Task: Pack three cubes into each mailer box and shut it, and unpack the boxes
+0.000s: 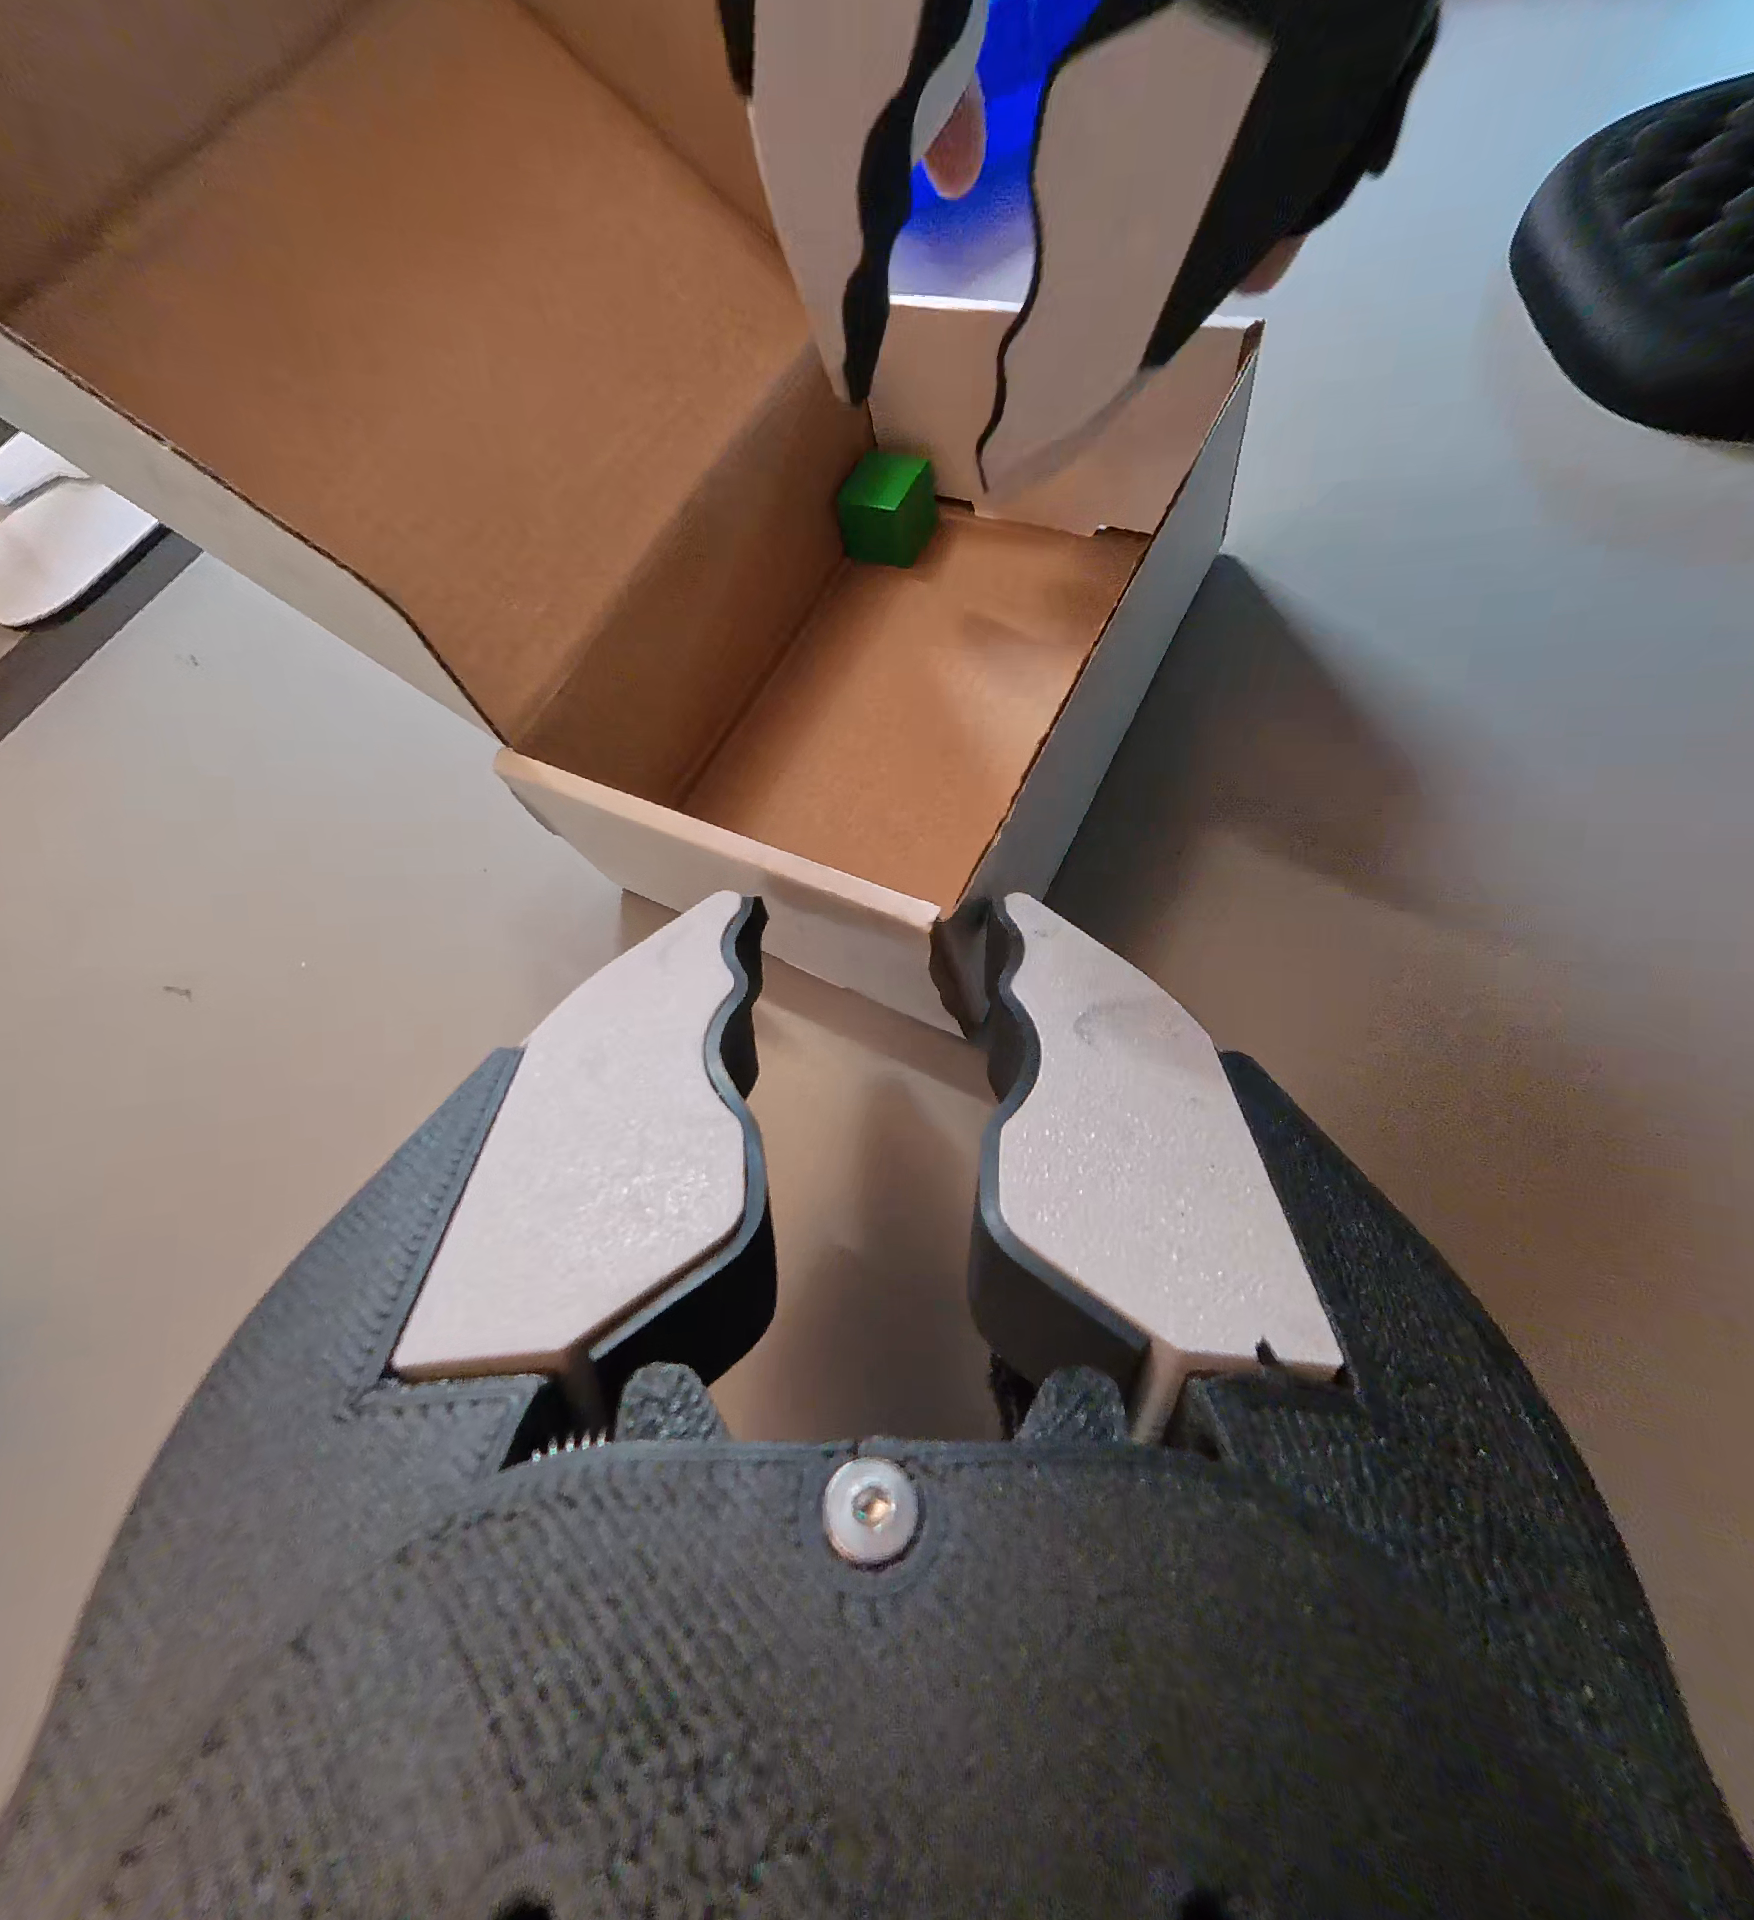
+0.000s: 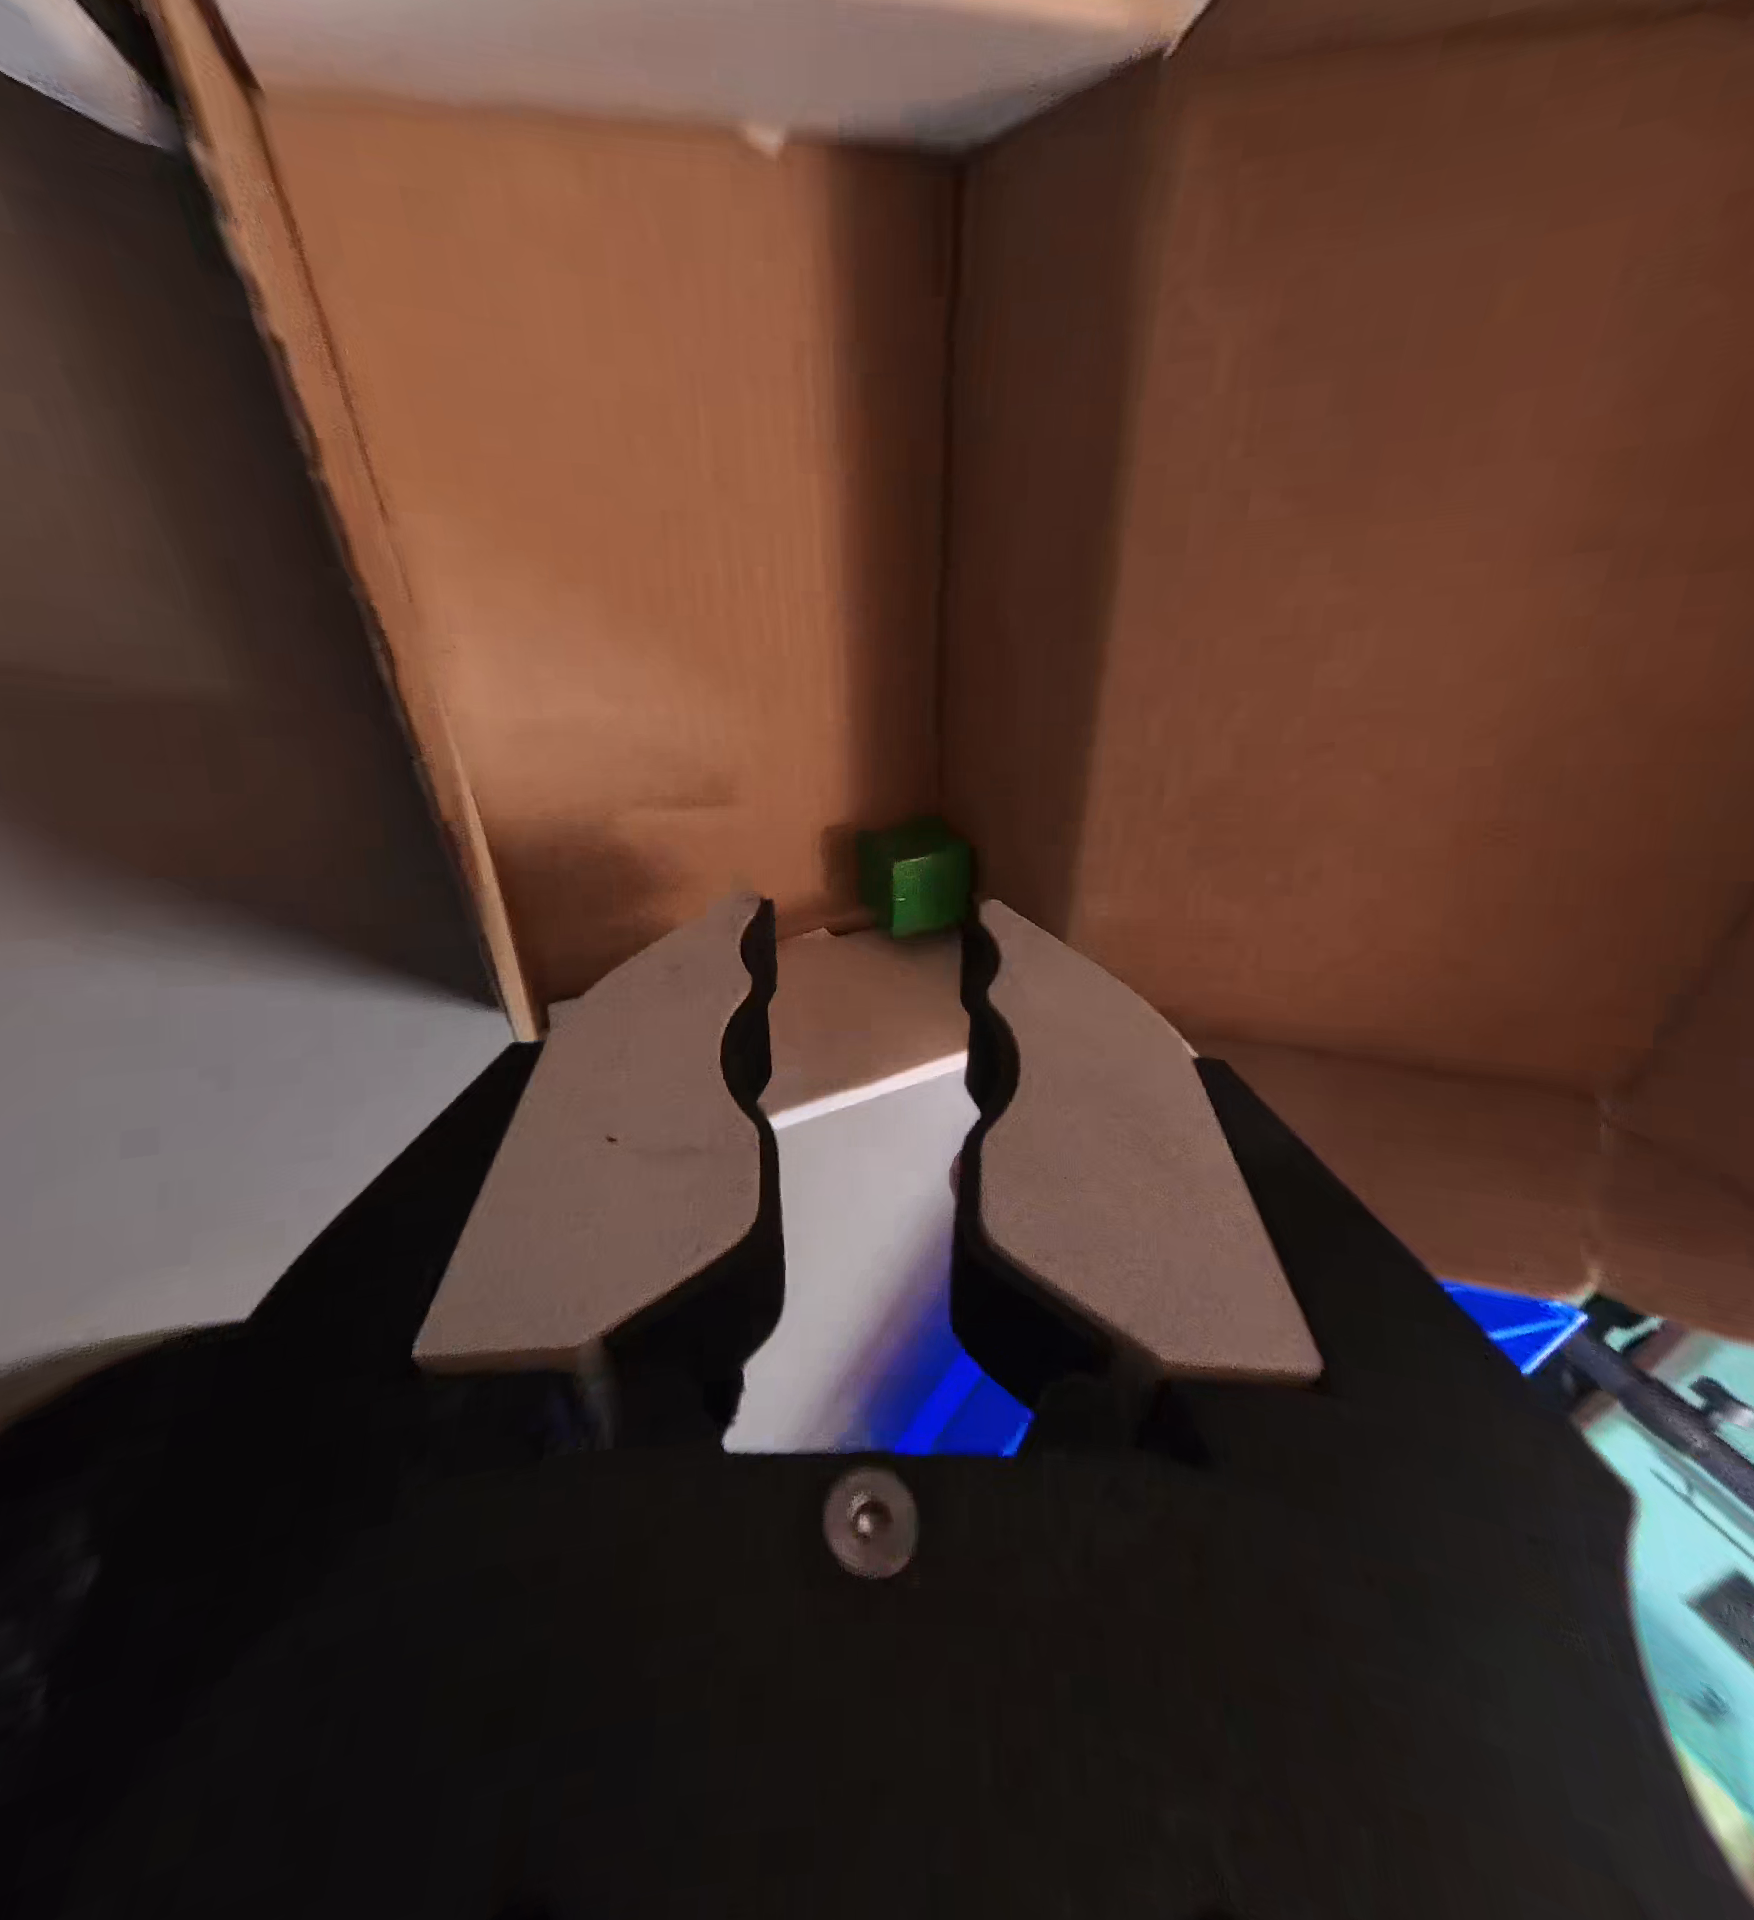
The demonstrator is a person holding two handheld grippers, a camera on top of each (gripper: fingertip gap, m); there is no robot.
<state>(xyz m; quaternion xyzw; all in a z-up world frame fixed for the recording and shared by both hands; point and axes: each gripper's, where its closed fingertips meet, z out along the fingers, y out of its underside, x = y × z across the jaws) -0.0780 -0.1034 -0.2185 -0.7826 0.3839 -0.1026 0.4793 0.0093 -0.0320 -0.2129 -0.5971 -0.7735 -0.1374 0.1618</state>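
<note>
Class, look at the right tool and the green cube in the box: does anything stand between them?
Yes. The right tool is open, outside the mailer box. The box's white end wall stands between it and the green cube in the far corner.

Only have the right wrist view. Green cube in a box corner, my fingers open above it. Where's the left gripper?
Observer: The left gripper is outside the mailer box, low at its near corner, with its fingers open and empty.
Operator: Any more cubes in there?
Observer: None on the floor that shows. There is only the green cube, in the far corner below the right gripper.
Operator: Anything next to the box?
Observer: A black padded cushion lies past the box at the right of the left wrist view, apart from it.
</note>
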